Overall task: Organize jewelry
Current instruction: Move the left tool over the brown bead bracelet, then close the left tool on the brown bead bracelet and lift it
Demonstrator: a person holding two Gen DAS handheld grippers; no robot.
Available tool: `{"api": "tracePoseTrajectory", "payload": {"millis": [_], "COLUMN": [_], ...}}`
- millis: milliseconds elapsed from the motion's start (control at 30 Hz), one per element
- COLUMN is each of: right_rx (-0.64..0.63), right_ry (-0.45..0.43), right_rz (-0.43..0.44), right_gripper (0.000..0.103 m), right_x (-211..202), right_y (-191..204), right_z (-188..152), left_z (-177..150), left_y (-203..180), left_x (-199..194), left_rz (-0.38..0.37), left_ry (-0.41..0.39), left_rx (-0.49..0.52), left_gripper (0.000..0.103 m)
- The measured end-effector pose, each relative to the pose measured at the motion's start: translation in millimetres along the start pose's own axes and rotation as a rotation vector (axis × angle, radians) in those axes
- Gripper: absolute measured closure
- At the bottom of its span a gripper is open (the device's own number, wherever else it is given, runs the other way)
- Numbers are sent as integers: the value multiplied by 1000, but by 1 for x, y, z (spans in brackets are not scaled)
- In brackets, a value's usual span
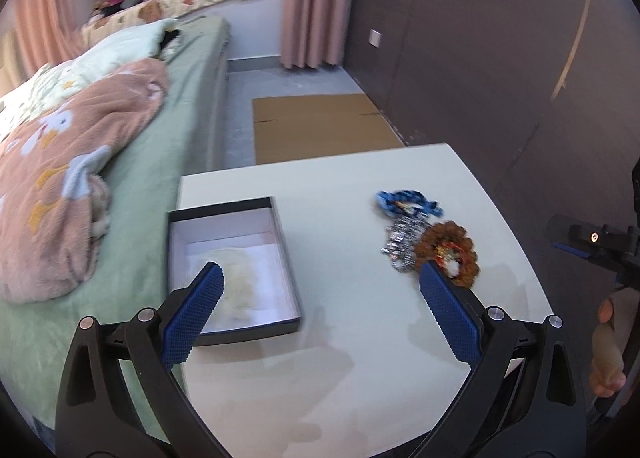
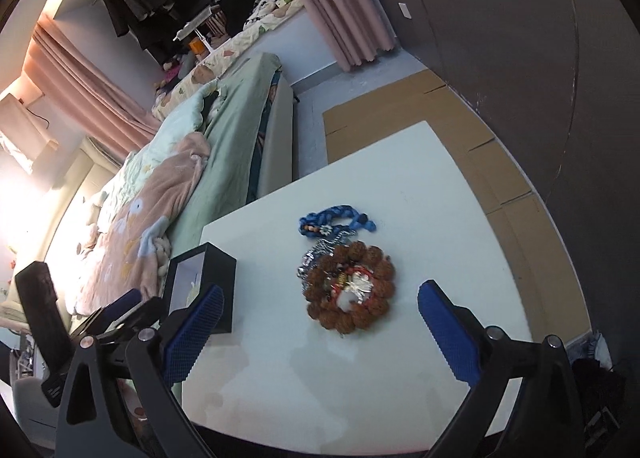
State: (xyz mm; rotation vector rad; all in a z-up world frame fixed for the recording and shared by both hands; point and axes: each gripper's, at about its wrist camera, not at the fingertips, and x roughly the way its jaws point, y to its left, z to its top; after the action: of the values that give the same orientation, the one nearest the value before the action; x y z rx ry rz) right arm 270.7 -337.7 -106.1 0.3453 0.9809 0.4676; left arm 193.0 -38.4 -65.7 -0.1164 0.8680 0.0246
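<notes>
The white worktop has bare surface between the open black box at its bed-side edge and the jewelry pile nearer the wall side. The brown bead bracelet lies flat as a ring, touching the silver chain, with the blue braided piece stretched crosswise behind. The left gripper and the right gripper both hover with fingers spread wide, holding nothing.

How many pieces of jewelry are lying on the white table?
3, clustered together: a blue braided bracelet farthest, a silver sparkly bracelet in the middle, a brown beaded bracelet nearest, overlapping it. Others may be hidden underneath.
</notes>
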Motion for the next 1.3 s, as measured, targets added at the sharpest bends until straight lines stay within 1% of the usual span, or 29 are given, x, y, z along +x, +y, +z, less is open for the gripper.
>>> {"api": "tracePoseTrajectory", "payload": {"millis": [67, 200, 300, 333, 367, 400, 467, 533, 567, 633, 700, 800, 867, 900, 933, 1033, 1100, 1133, 1300], "right_rx": [25, 79, 111, 117, 122, 128, 137, 149, 154, 158, 160, 158, 156, 154, 153, 152, 152, 153, 168], "right_ry": [-4, -18, 0, 7, 18, 29, 44, 48, 48, 47, 49, 51, 55, 56, 57, 61, 60, 61, 57], "right_rz": [-5, -23, -21, -24, -30, -32, -39, -44, -45, -53, -55, -56, -56, -57, -59, -57, -54, -53, -49], "right_gripper": [8, 8, 14, 18, 22, 24, 32, 37, 38, 39, 39, 39, 39, 39, 39, 39, 39, 39, 39], "right_x": [-3, -5, 1, 3, 7, 10, 15, 18, 18, 19, 20, 22, 23, 24, 23, 25, 25, 26, 26], "right_y": [-13, -35, -45, -47, -49, -51, -55, -58, -59, -61, -61, -61, -60, -60, -61, -59, -59, -59, -63], "right_z": [1, 5, 5, 6, 6, 5, 5, 5, 4, 4, 4, 4, 5, 4, 5, 5, 5, 5, 5], "left_z": [1, 3, 4, 4, 4, 4, 4, 4, 4, 3, 2, -1, -4, -5, -7, -11, -11, -9, -1], "left_y": [-11, -29, -44, -48, -53, -56, -59, -60, -62, -64, -66, -69, -68, -67, -66, -65, -64, -65, -71], "left_x": [6, 20, 31, 34, 39, 44, 57, 68, 74, 86, 95, 109, 117, 120, 122, 129, 129, 127, 106], "left_rz": [-1, -47, -79, -90, -106, -119, -150, -190, -199, -218, -234, -237, -235, -237, -243, -264, -263, -254, -278], "left_ry": [9, 34, 53, 59, 68, 80, 115, 142, 157, 187, 205, 236, 252, 262, 272, 301, 304, 296, 243], "left_rx": [16, 18, 28, 29, 32, 32, 11, -19, -27, -44, -57, -69, -90, -101, -110, -130, -134, -127, -99], "left_gripper": [5, 5, 6, 9, 15, 18, 38, 46, 54, 61, 63, 64, 73, 75, 79, 80, 81, 84, 84]}}
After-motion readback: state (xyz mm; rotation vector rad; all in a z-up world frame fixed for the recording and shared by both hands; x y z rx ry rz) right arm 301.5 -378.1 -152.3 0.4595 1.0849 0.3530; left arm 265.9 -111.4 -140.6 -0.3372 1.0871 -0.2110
